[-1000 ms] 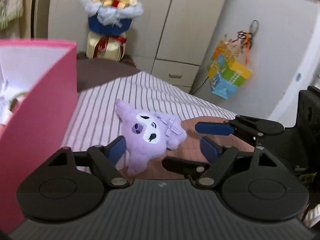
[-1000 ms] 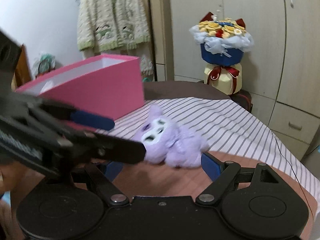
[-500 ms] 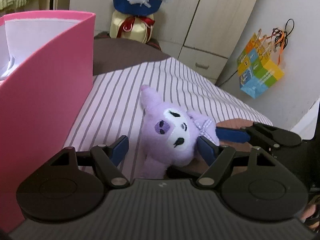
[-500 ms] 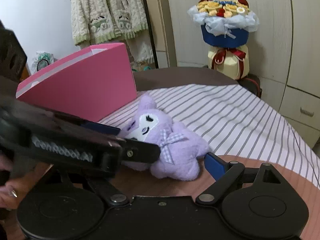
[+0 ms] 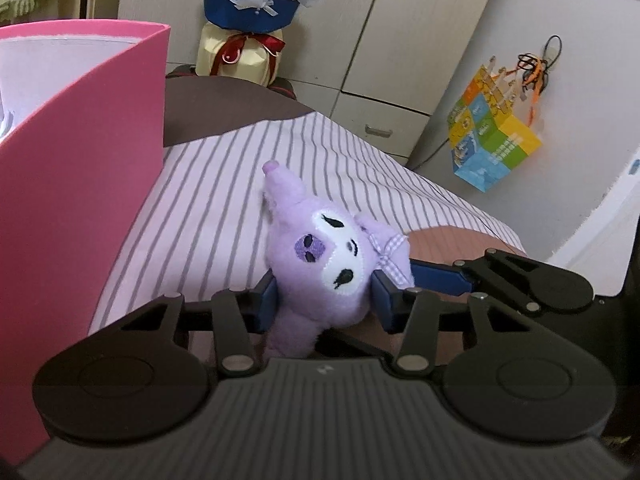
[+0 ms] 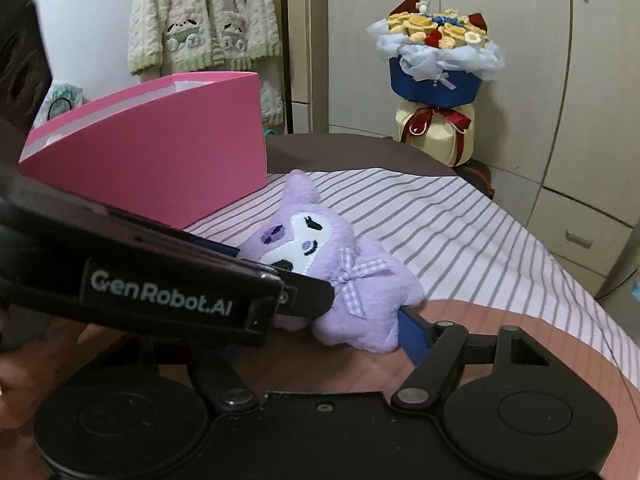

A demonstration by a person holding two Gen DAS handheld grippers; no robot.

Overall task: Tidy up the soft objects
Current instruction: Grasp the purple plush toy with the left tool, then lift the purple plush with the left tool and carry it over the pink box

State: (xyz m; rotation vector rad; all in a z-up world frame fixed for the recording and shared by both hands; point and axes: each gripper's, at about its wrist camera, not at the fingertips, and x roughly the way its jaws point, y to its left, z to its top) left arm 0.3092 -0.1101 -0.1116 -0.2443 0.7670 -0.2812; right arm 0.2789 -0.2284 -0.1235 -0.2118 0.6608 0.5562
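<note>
Two hand-held grippers are brought in around one purple plush toy (image 5: pixel 324 264). The left hand-held gripper (image 5: pixel 326 300) has just been closing, and its blue pads (image 5: pixel 268 300) are now pressed on the toy's head from both sides, so the toy is held there. The right hand-held gripper (image 6: pixel 340 320) has also just been closing a little, but it is kept wide; one blue finger (image 6: pixel 412 336) is seen touching the toy's side, and the other is hidden behind the left tool, so no squeeze can be told.

The toy is lying on the striped bed sheet (image 5: pixel 224 184), partly on a brown patch, just beside the pink box (image 5: pixel 80 152).

The toy is soft and fluffy, so it could be squashed and slip out when it is lifted. The two tools are very close, so they could be bumped together. The box wall could be hit on the way.
</note>
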